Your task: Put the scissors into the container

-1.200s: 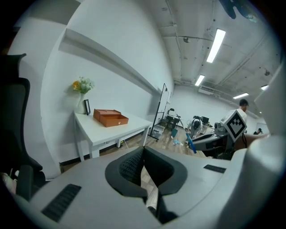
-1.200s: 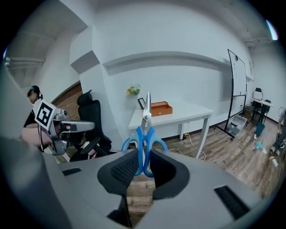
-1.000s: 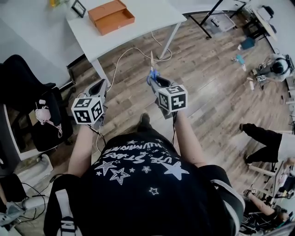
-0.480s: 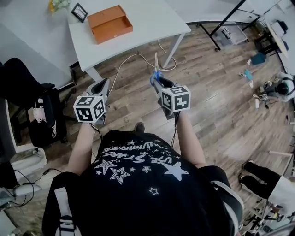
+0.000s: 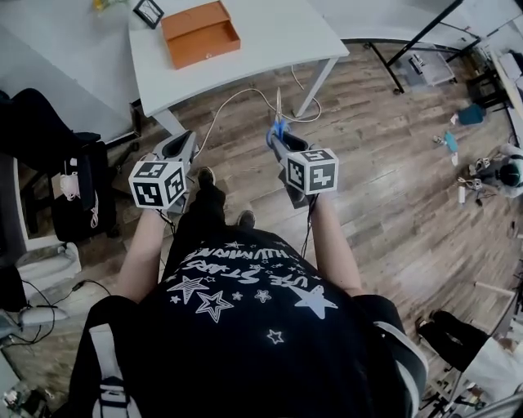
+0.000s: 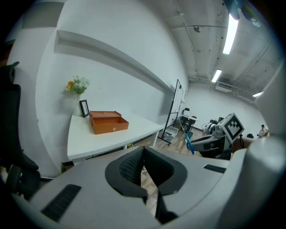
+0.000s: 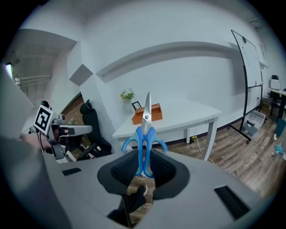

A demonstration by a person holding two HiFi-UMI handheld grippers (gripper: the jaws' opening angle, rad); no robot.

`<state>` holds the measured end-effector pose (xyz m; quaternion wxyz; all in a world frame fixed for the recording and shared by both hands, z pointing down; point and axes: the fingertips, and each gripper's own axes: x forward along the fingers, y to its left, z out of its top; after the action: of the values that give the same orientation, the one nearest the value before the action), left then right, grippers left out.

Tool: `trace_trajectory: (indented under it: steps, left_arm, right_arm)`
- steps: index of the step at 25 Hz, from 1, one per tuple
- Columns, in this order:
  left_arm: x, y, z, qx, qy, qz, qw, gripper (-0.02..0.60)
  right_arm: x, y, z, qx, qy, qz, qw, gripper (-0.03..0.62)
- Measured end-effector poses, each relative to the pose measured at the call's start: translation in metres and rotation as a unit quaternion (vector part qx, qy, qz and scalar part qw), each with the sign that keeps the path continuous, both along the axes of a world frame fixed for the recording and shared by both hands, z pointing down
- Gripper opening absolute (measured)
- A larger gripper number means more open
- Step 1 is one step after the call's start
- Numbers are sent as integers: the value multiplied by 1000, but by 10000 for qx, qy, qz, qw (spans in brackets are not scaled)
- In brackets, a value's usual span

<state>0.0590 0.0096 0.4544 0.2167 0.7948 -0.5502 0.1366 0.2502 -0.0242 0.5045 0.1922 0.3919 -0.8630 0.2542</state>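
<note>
The right hand-held gripper pinches the blue scissors by their handles, blades aimed toward the desk where the orange container sits, well apart, while the left hand-held gripper is pressed together, empty.

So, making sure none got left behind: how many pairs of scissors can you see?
1: the scissors are clamped in the right claw, blades pointing toward the table. Small clutter on the floor is too far to tell.

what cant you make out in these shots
- Inside of the orange rectangular box: too small in head view, walled off in both gripper views.
- Handle ends of the blue-handled scissors: buried in the right gripper, right gripper view.
- Black picture frame: image too small, all views.
</note>
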Motion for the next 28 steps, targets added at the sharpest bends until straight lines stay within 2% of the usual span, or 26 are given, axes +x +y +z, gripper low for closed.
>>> trace_trajectory:
  steps: [6, 16, 21, 28]
  left_arm:
    - [-1, -21, 7, -66, 23, -65, 10000, 18]
    - [-34, -87, 19, -18, 181, -245, 9995, 18]
    - [-60, -127, 26, -64, 293, -351, 9989, 18]
    - [-94, -204, 37, -192, 372, -417, 9983, 18]
  right_arm:
    - [8, -23, 4, -71, 34, 47, 10000, 100]
    - [-16, -85, 18, -150, 217, -29, 9996, 100]
    - [-36, -124, 23, -163, 303, -67, 9994, 100]
    - [-65, -207, 26, -212, 471, -114, 9986, 98]
